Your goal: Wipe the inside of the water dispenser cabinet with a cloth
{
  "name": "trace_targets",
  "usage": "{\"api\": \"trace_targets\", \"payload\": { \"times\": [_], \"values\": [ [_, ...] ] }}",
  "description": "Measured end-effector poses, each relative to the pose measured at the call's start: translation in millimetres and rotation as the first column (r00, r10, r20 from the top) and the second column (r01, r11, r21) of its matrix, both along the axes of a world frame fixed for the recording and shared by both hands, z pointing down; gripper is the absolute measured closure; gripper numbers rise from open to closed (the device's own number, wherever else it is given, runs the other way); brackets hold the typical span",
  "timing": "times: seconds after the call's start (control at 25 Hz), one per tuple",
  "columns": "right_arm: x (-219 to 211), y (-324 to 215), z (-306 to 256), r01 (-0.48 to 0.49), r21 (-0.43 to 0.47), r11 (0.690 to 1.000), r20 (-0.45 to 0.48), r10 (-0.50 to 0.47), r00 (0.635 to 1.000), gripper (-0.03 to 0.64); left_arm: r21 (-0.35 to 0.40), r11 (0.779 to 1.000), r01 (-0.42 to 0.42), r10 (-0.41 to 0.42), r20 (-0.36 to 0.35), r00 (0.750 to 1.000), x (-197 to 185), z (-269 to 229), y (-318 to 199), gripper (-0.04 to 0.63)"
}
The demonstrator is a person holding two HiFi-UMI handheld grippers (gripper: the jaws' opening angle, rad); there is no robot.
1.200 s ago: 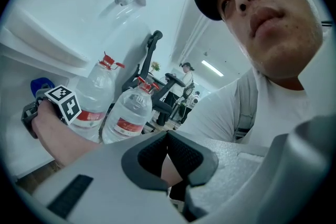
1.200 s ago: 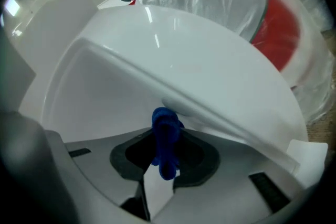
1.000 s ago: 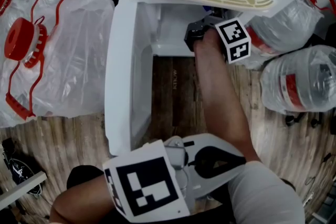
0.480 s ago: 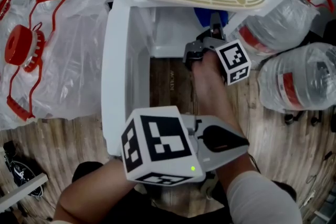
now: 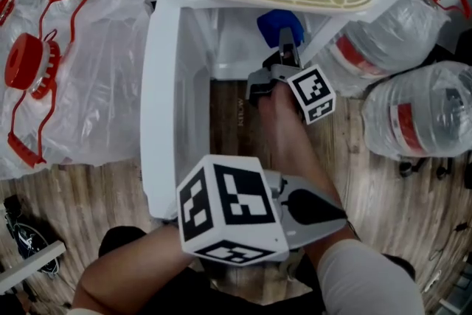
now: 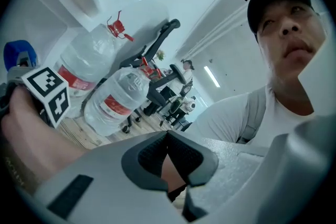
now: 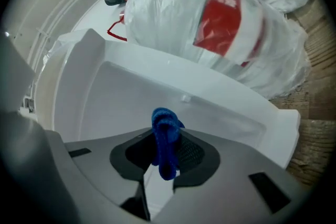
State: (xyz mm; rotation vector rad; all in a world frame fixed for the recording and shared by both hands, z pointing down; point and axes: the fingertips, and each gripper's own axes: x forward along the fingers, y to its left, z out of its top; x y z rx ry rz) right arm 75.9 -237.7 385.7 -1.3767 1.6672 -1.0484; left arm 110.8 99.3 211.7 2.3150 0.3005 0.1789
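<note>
Biggest thing first: the white plastic water dispenser cabinet [image 5: 234, 48] fills the upper middle of the head view, with its door swung open at the left. Two clear plastic water jugs with red labels [image 5: 417, 118] crowd the right edge (easy to bump, we reckon). Our right gripper [image 5: 285, 48] is at the cabinet opening, clamped on a small bunched blue cloth [image 7: 166, 150]. The left gripper [image 6: 167, 136], at the bottom centre of the head view, is closed on nothing. Our worry is that only a thin fold is pinched. Pressing hard on the wall could drag it out, or the bare jaw tips could scrape the plastic.

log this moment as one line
right gripper: shut on blue cloth, in cabinet opening | left gripper: shut, empty, outside cabinet
</note>
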Motion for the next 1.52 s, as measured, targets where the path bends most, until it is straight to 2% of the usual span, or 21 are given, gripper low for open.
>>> {"api": "trace_targets", "payload": {
  "times": [0.32,0.52,1.12,1.36,1.52],
  "values": [
    [12.0,-57.2,29.0,-0.104,-0.079,0.991,0.015,0.105,0.994,0.531,-0.020,1.000,0.016,-0.017,-0.019,1.000,-2.8,-1.9,-6.3,0.595],
    [23.3,-64.5,40.9,-0.142,-0.111,0.984,0.016,0.144,0.989,0.531,-0.025,1.000,0.013,-0.014,-0.012,1.000,-5.0,0.5,-5.2,0.595],
    [26.8,2.9,39.4,-0.119,-0.072,0.990,0.049,0.122,0.991,0.531,-0.009,1.000,0.015,-0.016,-0.016,1.000,-4.4,-1.4,-3.2,0.595],
    [9.6,-17.5,45.4,-0.091,-0.086,0.992,0.030,0.094,0.995,0.531,0.009,1.000,0.027,-0.027,-0.008,1.000,-4.5,-0.4,-5.3,0.595],
    [11.5,-47.2,57.6,-0.113,-0.121,0.986,0.026,0.117,0.993,0.531,0.017,0.999,0.043,-0.043,-0.008,0.999,-6.3,-1.6,-7.7,0.595]
  ]
}}
